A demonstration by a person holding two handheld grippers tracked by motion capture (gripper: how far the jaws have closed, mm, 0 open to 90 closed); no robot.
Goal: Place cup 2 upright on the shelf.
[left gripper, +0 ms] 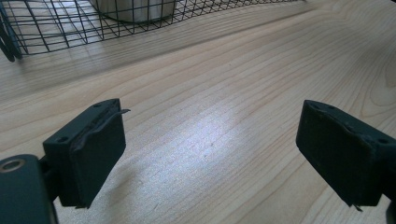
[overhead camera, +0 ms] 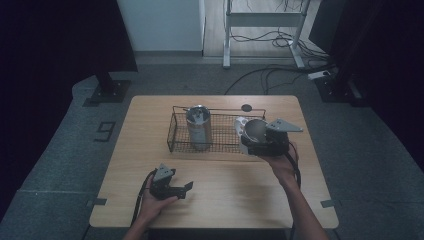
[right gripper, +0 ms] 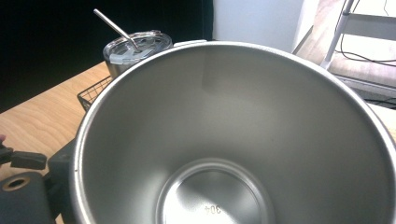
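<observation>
One lidded steel tumbler with a straw (overhead camera: 198, 126) already stands in the black wire basket (overhead camera: 175, 135), while the right gripper (overhead camera: 248, 145) pinches an open, shiny steel cup (overhead camera: 252, 130) at the basket's right end, not yet set down, and the left gripper (overhead camera: 186, 188) rests spread over the wooden table (overhead camera: 225, 195).

Both grippers were built in black, each topped by a grey three-cornered plate. The left gripper (left gripper: 212, 154) was fitted with blocky, screw-holed jaws; a black cable was trailed from the right gripper (overhead camera: 250, 142). Forearms were left unsleeved.
</observation>
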